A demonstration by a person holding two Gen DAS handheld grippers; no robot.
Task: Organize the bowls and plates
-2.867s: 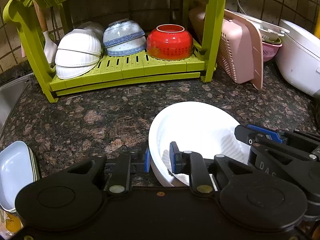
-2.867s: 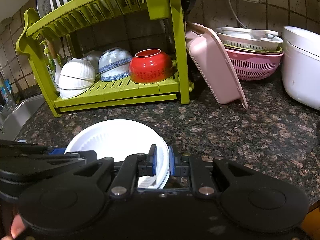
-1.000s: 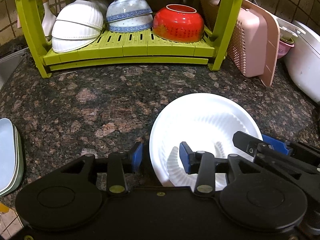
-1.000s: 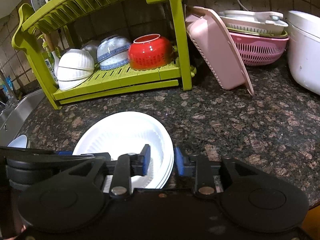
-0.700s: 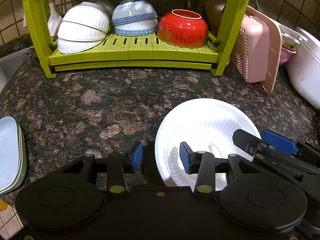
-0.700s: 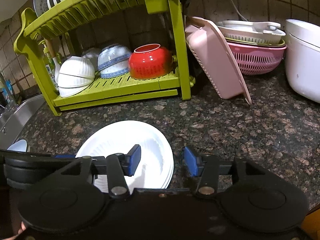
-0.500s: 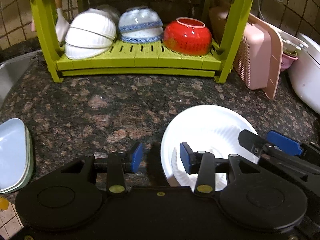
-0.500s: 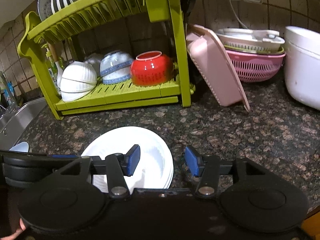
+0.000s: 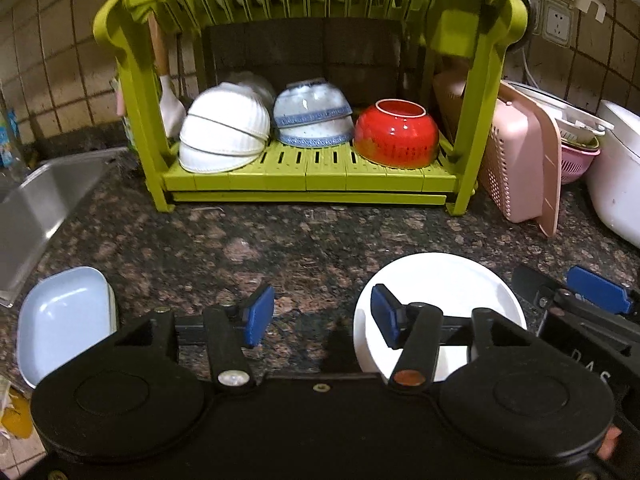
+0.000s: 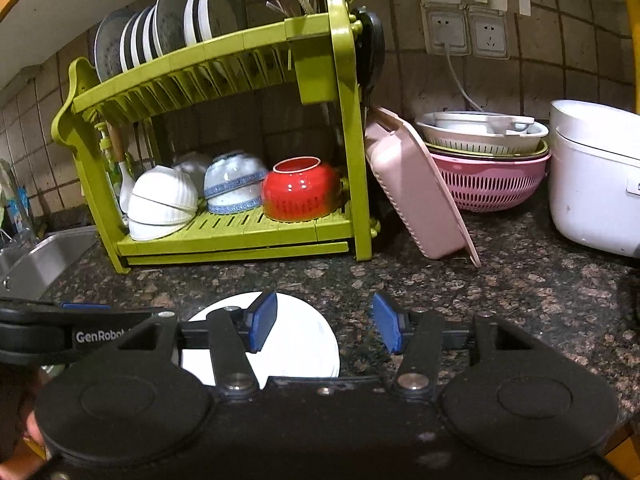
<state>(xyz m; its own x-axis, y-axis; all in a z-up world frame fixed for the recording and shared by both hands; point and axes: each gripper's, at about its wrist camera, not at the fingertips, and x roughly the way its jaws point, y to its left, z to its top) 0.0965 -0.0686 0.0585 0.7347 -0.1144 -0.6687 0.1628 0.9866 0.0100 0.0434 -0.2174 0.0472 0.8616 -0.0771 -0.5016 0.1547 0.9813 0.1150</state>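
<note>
Left gripper (image 9: 322, 316) wide apart, holding nothing, bottom center of frame. Right gripper (image 10: 324, 328) likewise spread, holding nothing. White plates (image 9: 440, 292) on granite counter (image 9: 280, 240), lower right. Pale blue dishes (image 9: 64, 316) lower left. Behind, green rack (image 9: 304, 176): white bowls (image 9: 224, 132), blue-rimmed bowls (image 9: 312, 118), red bowl (image 9: 396, 136).

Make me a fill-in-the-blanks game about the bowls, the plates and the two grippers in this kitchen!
1. The shiny red bowl sits upside down on the ___ shelf of the green plastic dish rack.
2. The stack of round white plates lies on the speckled ___ countertop.
3. The left gripper and the right gripper are both ___, holding nothing.
4. The pale blue rectangular dish lies to the ___ of the white plates.

Missing words: bottom; granite; open; left
</note>
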